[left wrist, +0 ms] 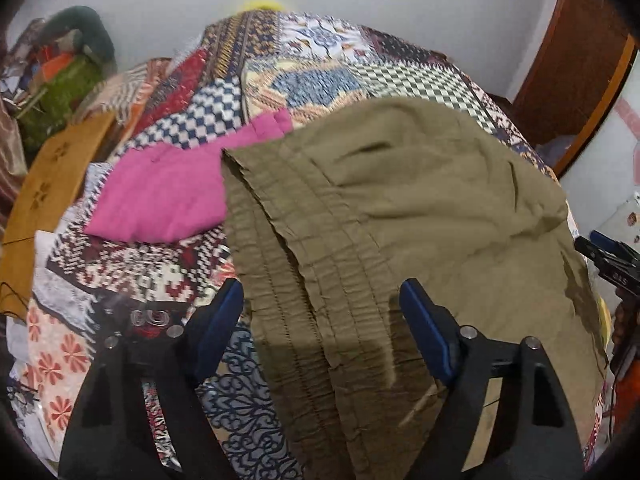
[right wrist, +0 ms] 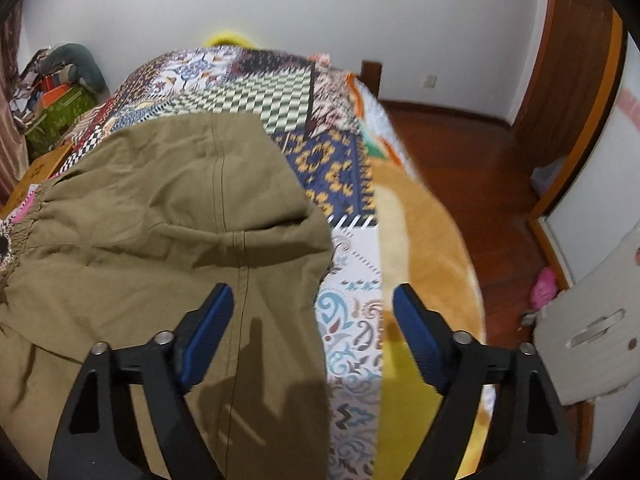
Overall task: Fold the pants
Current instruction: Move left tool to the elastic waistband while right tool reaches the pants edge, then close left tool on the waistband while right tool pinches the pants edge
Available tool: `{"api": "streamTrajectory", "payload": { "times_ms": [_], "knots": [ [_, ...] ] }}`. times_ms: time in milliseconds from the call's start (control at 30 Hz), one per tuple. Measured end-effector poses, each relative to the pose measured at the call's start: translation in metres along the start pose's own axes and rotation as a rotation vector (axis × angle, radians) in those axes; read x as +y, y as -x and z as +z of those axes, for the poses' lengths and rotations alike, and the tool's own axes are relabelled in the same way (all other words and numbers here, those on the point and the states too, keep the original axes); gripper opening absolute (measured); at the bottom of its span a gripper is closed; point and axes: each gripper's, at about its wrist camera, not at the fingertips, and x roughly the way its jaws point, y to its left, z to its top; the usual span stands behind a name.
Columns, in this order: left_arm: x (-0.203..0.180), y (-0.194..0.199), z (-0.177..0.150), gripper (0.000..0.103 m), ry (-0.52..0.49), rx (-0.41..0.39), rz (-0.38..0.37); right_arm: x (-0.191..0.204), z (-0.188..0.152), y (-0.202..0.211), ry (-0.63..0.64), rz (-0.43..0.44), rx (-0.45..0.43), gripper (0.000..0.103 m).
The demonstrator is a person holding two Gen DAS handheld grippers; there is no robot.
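Observation:
Olive pants [left wrist: 420,208] lie spread on a patchwork bedspread [left wrist: 304,64]. In the left wrist view their gathered elastic waistband [left wrist: 304,280] runs toward me, and my left gripper [left wrist: 322,290] hovers over it with its blue pads wide apart and nothing pinched. The right gripper [left wrist: 608,264] shows at the far right edge of that view, beside the pants. In the right wrist view my right gripper [right wrist: 312,294] stands open above the right edge of the pants [right wrist: 160,220]. One pad is over the fabric near a seam and the other over the bedspread [right wrist: 352,320].
A folded pink cloth [left wrist: 160,196] lies left of the waistband. A wooden board [left wrist: 52,184] and a heap of clothes [left wrist: 64,80] sit at the bed's left. An orange blanket [right wrist: 424,240] drapes the bed's right edge, with wooden floor [right wrist: 460,152] and a white door [right wrist: 592,160] beyond.

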Motion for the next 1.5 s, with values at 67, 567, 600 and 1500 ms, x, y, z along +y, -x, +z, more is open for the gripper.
{"api": "streamTrajectory", "payload": {
  "times_ms": [67, 567, 600, 1500],
  "knots": [
    [-0.002, -0.006, -0.001, 0.080, -0.008, 0.017, -0.018, -0.001, -0.002, -0.009, -0.007, 0.020, 0.027, 0.066],
    [-0.022, -0.023, 0.000, 0.046, -0.140, 0.057, -0.038, 0.003, 0.000, -0.021, -0.003, 0.094, 0.091, 0.010],
    [-0.021, -0.022, 0.002, 0.045, -0.136, 0.053, -0.041, 0.002, -0.001, -0.019, -0.012, 0.101, 0.088, 0.010],
    [0.026, -0.006, 0.056, 0.064, 0.010, -0.003, -0.015, 0.010, 0.044, 0.010, -0.015, 0.101, -0.030, 0.052]
  ]
}}
